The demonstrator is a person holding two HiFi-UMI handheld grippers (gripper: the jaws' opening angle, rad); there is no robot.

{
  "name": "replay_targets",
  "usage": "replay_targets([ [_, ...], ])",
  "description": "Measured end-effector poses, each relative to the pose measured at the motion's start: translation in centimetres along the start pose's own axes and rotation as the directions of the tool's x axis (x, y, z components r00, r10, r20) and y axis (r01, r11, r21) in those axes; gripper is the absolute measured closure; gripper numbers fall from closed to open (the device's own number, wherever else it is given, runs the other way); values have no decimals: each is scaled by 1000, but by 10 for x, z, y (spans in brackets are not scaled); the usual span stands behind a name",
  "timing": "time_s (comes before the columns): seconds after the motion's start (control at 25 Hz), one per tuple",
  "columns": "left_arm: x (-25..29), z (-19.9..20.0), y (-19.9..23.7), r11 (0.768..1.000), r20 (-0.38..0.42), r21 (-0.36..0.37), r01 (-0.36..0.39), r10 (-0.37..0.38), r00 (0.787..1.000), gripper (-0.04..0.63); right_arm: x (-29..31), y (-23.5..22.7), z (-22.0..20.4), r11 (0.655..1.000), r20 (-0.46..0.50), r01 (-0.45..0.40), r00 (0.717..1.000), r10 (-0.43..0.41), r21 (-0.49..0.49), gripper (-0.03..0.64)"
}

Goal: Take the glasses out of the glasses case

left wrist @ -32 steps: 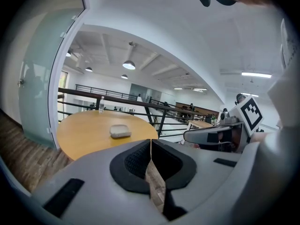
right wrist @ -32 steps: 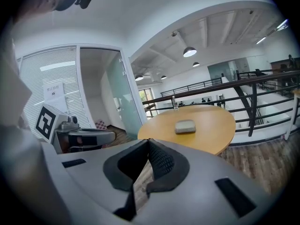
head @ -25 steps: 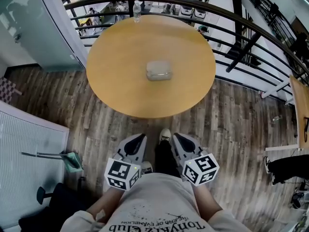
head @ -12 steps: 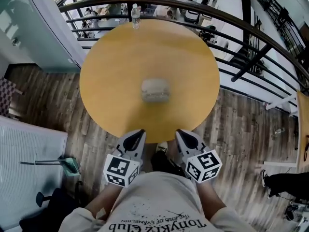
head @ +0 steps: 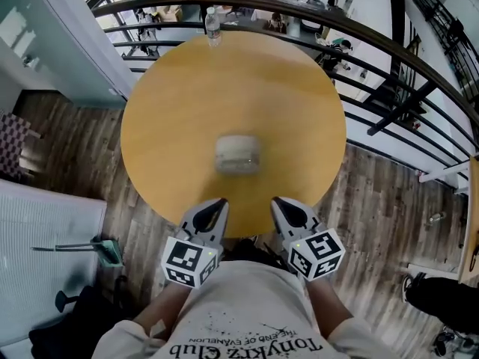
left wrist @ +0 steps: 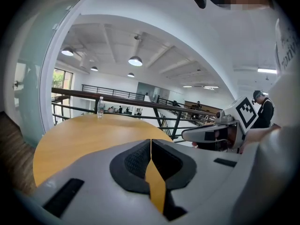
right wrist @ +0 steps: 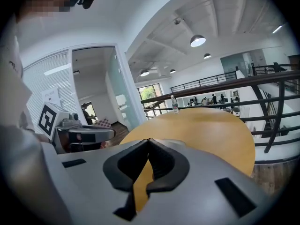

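Head view: glasses case (head: 238, 154) lies shut mid-worktop (head: 168, 111); left tool (head: 217, 205) and right tool (head: 280, 203) have advanced to its near edge, so reaching can begin. Left gripper view: jaws pressed together, empty. Right gripper view: likewise together, empty.

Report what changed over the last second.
The person stepped up to the table; the left gripper and right gripper, both shut and empty, now reach its near edge. Nothing was taken hold of. The glasses case stayed closed mid-table, the bottle at the far edge.
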State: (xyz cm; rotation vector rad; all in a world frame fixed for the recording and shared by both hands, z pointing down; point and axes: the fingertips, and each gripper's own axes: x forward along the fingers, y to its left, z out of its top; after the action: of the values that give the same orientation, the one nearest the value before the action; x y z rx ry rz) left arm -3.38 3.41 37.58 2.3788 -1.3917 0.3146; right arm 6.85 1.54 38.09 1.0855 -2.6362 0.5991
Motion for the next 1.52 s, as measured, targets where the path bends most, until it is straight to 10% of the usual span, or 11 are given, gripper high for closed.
replay_targets([
  [1.52,100,-13,90,944,-183,182,274,-241,953,566,109,-39,-1,988,-81,113,991,-105,102,592],
])
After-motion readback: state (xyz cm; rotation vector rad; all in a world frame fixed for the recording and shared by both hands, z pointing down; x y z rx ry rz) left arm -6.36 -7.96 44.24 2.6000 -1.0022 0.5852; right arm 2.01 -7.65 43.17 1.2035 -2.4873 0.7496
